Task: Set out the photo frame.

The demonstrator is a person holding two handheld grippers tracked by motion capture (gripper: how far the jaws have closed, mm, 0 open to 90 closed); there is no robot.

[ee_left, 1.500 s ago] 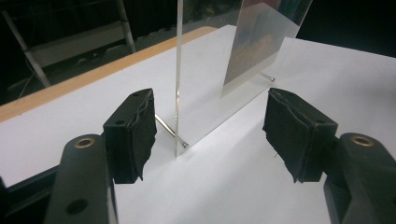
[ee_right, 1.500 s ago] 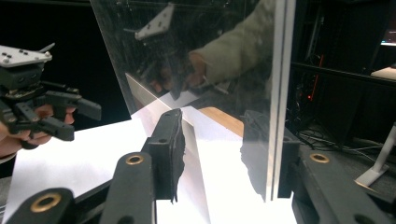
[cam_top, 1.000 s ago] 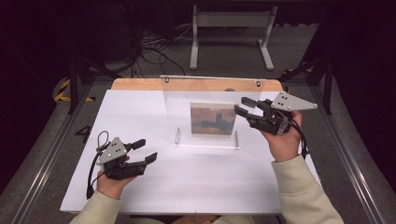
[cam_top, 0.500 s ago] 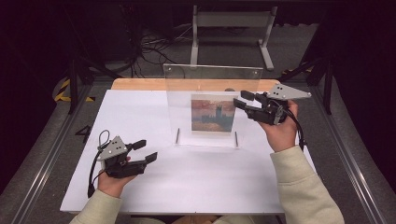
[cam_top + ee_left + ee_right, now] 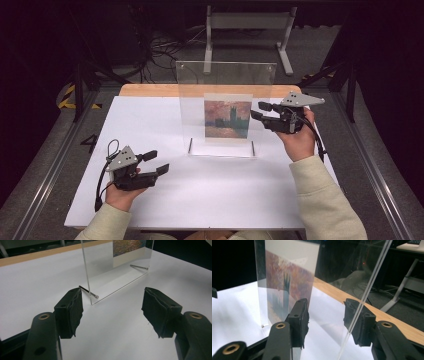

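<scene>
The clear stand (image 5: pixel 225 107) stands mid-table (image 5: pixel 150 120), the picture (image 5: pixel 227 119) seemingly inside it.

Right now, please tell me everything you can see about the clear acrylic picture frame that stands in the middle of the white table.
The clear acrylic picture frame stands upright on the white table, looking like two thin transparent sheets with a small painting print of reddish sky and bluish buildings between them. Thin metal pins cross its bottom edge as feet, and small fasteners sit in its top corners. The right gripper is at its right edge, jaws on either side of that edge and just been opening; contact is unclear. The left gripper stays apart.
</scene>
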